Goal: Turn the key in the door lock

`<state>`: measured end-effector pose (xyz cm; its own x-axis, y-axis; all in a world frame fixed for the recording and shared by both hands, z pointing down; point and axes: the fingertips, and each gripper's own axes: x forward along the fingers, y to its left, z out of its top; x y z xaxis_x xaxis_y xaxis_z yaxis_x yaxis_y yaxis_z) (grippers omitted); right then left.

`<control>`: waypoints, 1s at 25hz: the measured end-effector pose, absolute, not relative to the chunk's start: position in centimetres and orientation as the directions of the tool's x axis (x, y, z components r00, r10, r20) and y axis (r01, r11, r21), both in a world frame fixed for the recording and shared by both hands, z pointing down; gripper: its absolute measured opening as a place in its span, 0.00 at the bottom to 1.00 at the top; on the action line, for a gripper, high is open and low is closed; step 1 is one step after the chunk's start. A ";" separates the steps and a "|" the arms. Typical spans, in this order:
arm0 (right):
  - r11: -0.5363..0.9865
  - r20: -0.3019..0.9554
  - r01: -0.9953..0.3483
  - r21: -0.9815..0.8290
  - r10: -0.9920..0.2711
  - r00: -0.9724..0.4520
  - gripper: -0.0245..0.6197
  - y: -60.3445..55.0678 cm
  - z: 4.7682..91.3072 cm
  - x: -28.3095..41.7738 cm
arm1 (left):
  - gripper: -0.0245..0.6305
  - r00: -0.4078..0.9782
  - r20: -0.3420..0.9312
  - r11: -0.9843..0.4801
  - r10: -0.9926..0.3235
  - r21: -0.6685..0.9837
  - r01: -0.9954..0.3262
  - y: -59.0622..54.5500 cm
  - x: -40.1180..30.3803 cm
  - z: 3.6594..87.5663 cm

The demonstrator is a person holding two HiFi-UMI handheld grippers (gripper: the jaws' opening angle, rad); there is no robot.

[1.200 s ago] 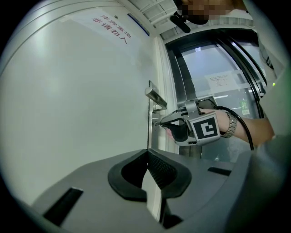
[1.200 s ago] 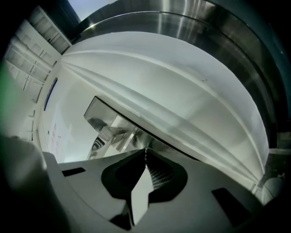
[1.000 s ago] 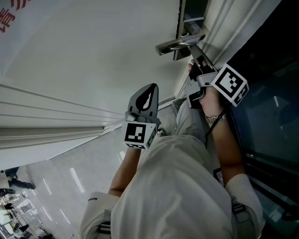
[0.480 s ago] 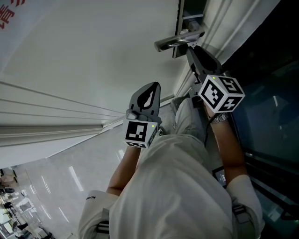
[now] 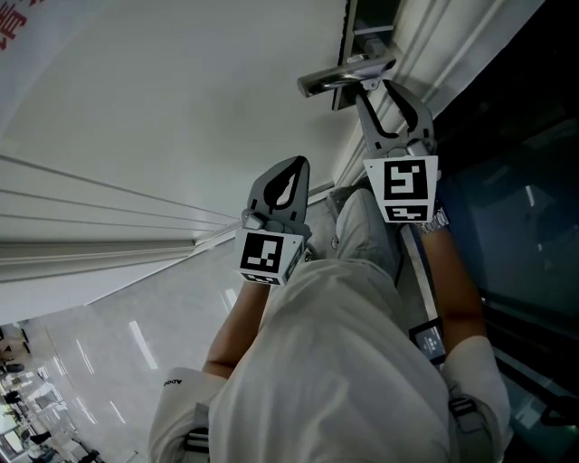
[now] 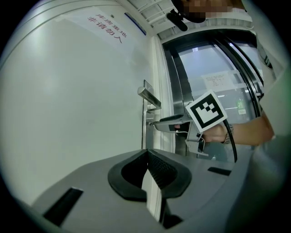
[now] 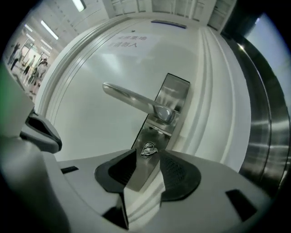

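A silver door handle [image 7: 132, 98] sits on a steel lock plate [image 7: 172, 93] on the white door [image 5: 181, 99]. Below the handle, a small silver key [image 7: 148, 149] sticks out of the lock. My right gripper [image 7: 148, 155] points level at the plate, its jaws opening; the key stands in the gap between them and the pads do not press on it. In the head view this right gripper [image 5: 376, 88] reaches up under the handle [image 5: 344, 80]. My left gripper [image 5: 291, 167] hangs back from the door, shut and holding nothing, seen also as the left gripper [image 6: 148, 154] in its own view.
A dark glass panel [image 5: 516, 181] and metal frame [image 7: 261, 136] border the door on the right. The person's white shirt [image 5: 344, 362] fills the lower head view. Red print [image 5: 14, 14] marks the door's upper left. A shiny floor with distant people [image 5: 27, 398] shows at bottom left.
My right gripper has rolled about a quarter turn at the lock, its marker cube now facing the camera squarely, and its fingers have spread apart. The left gripper has stayed put.
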<state>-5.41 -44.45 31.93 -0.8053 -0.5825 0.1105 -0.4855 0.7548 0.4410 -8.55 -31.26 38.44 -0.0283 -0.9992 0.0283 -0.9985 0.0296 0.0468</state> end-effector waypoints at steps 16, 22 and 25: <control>0.289 0.053 -0.187 0.939 -0.658 -0.751 0.26 -44.6 32.9 -6.7 | 0.05 -0.040 0.040 0.041 -0.998 0.043 -0.998 -31.3 -9.0 38.8; 0.217 0.049 -0.134 0.967 -0.673 -0.738 0.26 -45.2 33.1 -7.0 | 0.05 -0.043 0.039 0.045 -0.998 0.043 -0.998 -31.1 -9.0 38.7; 0.216 0.046 -0.133 0.967 -0.664 -0.746 0.26 -45.2 32.8 -7.1 | 0.05 -0.045 0.046 0.047 -0.998 0.044 -0.998 -31.1 -9.0 39.0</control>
<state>-7.14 -45.15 32.83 -0.7460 -0.6644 0.0462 -0.1326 0.2163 0.9673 -9.04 -31.11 38.96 -0.0448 -0.9979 0.0464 -0.9980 0.0468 0.0437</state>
